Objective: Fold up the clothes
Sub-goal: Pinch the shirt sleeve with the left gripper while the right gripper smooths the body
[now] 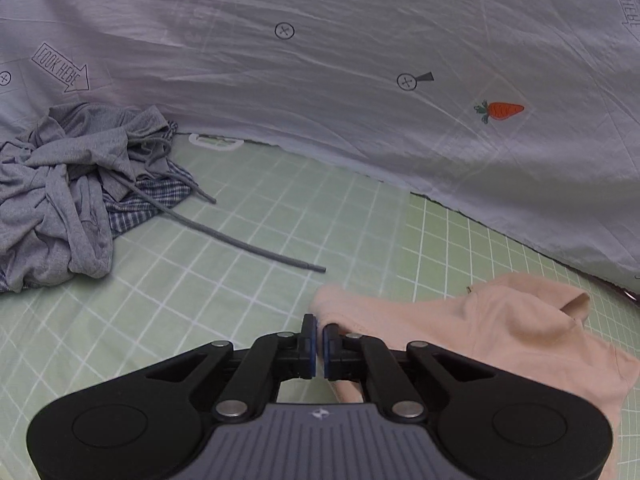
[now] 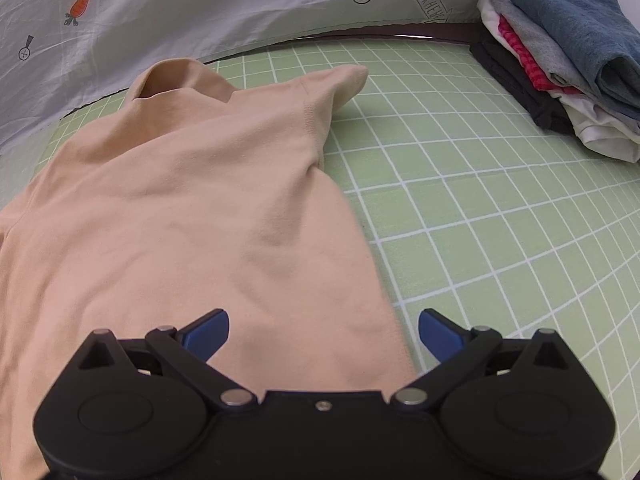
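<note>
A peach shirt (image 2: 200, 200) lies spread on the green grid mat (image 2: 480, 200), collar at the far side and one short sleeve pointing right. My right gripper (image 2: 324, 328) hovers open over the shirt's near right edge, and the blue pads touch nothing. In the left wrist view the same shirt (image 1: 500, 332) lies bunched at the lower right. My left gripper (image 1: 319, 340) is shut, with a corner of the peach fabric pinched between its pads and draped over the right finger.
A crumpled pile of grey and checked clothes (image 1: 60, 200) sits at the left, its grey drawstring (image 1: 240, 240) trailing across the mat. A stack of folded clothes (image 2: 560, 60) stands at the far right. A white printed sheet (image 1: 320, 60) rises behind the mat.
</note>
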